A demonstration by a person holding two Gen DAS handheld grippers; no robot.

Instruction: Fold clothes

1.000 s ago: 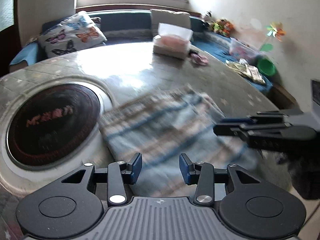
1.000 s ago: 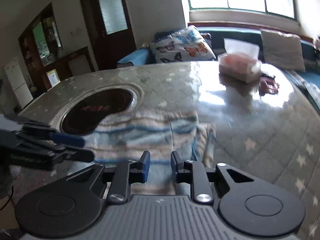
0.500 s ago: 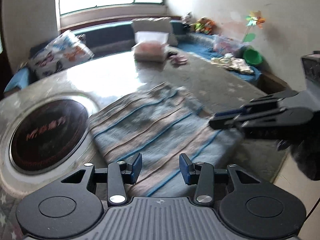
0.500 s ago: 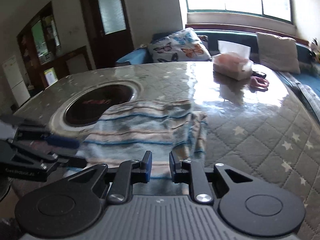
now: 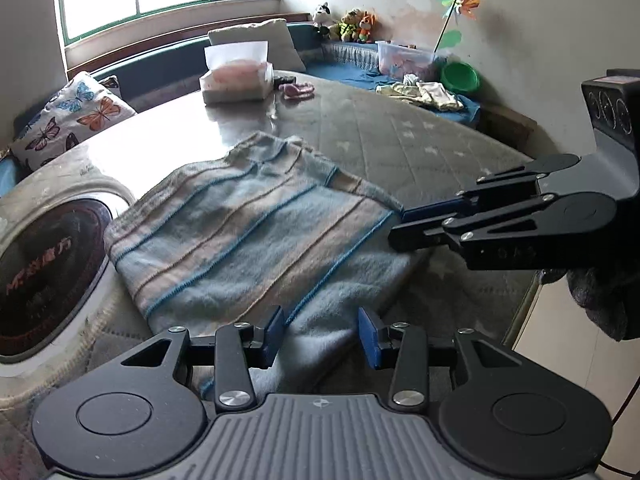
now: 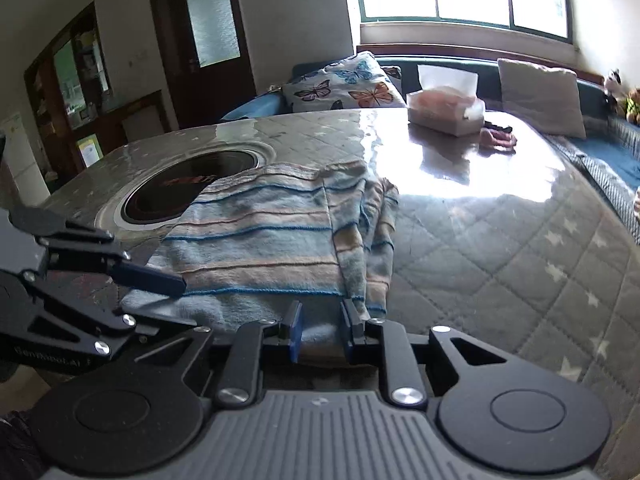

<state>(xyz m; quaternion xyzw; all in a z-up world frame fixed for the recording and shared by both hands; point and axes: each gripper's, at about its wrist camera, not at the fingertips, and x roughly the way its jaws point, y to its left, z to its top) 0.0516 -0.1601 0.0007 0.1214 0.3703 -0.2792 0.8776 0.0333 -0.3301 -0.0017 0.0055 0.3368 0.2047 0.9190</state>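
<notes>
A blue and beige striped sweater point(image 5: 256, 240) lies partly folded on the quilted table, its near hem hanging over the table's front edge; it also shows in the right wrist view point(image 6: 272, 236). My left gripper point(image 5: 321, 334) is open, its jaws on either side of the near hem without closing on it. My right gripper point(image 6: 320, 330) is open at the hem's right part, with cloth between its jaws. The right gripper point(image 5: 404, 226) also shows from the side in the left wrist view, at the sweater's right edge. The left gripper point(image 6: 176, 284) shows in the right wrist view.
A round black cooktop point(image 5: 44, 272) is set in the table left of the sweater. A tissue box point(image 5: 236, 80) and a small pink item point(image 5: 298, 89) stand at the far side. Benches with cushions point(image 6: 344, 88) ring the table.
Both grippers have pulled back toward the table's front edge and dropped to the sweater's near hem. The right gripper's jaws have opened wider. The sweater now lies flatter.
</notes>
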